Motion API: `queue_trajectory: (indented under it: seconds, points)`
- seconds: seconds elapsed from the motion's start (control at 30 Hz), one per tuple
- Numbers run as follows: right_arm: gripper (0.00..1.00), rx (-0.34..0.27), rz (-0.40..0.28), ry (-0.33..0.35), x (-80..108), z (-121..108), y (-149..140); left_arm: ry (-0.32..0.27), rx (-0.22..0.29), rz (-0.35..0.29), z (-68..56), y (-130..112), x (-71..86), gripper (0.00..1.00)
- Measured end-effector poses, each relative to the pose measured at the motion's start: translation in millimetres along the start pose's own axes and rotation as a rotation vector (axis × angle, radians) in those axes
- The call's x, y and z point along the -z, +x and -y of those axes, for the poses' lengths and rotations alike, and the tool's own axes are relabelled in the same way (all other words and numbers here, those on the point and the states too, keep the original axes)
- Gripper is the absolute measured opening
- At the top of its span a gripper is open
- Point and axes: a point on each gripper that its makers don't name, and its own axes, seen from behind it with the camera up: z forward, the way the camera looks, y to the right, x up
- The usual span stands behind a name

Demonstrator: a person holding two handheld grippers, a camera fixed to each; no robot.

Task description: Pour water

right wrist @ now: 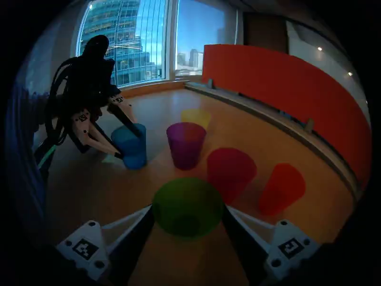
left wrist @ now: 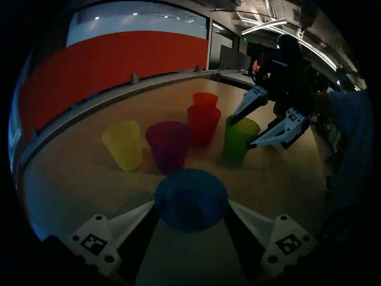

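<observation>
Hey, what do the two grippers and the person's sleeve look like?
Both the left gripper and the right gripper have white, tapering fingers, each bearing a black-and-white square marker. Seen from across, each has a bulky black body with looping dark cables. The person's sleeve looks blue.

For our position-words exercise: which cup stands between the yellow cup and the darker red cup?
The purple cup stands between them, as the left gripper view shows.

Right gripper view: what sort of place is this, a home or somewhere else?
Probably a high-rise office: tall windows look onto glass towers, a long orange wall panel runs beside the wooden table, and strip lights run overhead.
</observation>
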Motion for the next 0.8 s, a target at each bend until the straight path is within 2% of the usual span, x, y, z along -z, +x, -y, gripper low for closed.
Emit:
queue_trajectory:
  seconds: [0.13, 0.5, 0.8]
  points:
    - [0.92, -0.005, -0.005, -0.001, -0.1, 1, 1, 0.001, 0.000, -0.002, 0.2, 0, 0.2, 0.87]
    - [0.91, -0.014, -0.033, -0.008, 7.2, -1, 10, 0.003, 0.009, -0.008, -1.3, 2, 2.4, 0.86]
    - [0.91, -0.008, -0.069, -0.029, 20.4, -4, 23, 0.020, 0.006, -0.048, -3.1, 18, 12.8, 0.86]
